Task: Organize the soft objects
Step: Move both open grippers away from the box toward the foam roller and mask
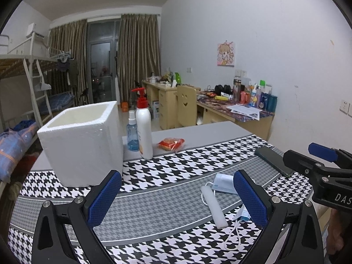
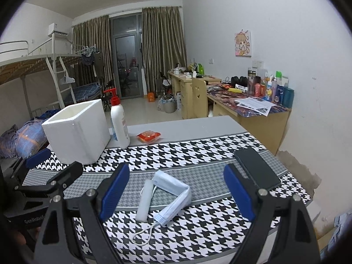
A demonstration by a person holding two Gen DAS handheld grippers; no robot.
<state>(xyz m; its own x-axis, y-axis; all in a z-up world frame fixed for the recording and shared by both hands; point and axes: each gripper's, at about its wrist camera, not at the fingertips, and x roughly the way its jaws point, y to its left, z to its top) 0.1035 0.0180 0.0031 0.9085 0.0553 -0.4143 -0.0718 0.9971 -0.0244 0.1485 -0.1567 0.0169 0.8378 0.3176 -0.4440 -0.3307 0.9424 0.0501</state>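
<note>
I have both claws hovering above the near edge of the counter (image 2: 198,125), which is covered by a black-and-white houndstooth cloth (image 2: 198,151). My left claw (image 1: 173,198) has its blue-padded jaws spread wide with nothing between them, and my right claw (image 2: 176,194) is likewise gaping and empty. From the right wrist view I can see the left claw at the left edge; from the left wrist view the right claw juts in from the right.

The soft thing I care about — a pale blue face mask (image 2: 173,194) — lies folded and bent on the cloth straight ahead of the right claw, its white ear loop (image 2: 144,235) trailing toward me. A white cylindrical stick (image 2: 145,200) lies just beside the mask on its left, touching or nearly touching it. In the left wrist view the mask (image 1: 224,183) is partly hidden behind the right finger of my left claw.

Further back on the left stands an open white foam box (image 1: 81,145), upright. Just to its right are a tall white pump bottle (image 1: 144,125) with a red head and a small blue spray bottle (image 1: 132,132), close together. A red snack packet (image 1: 171,144) lies on the bare grey strip behind the cloth. A dark phone (image 2: 256,168) rests flat on the right side, well apart from the mask
</note>
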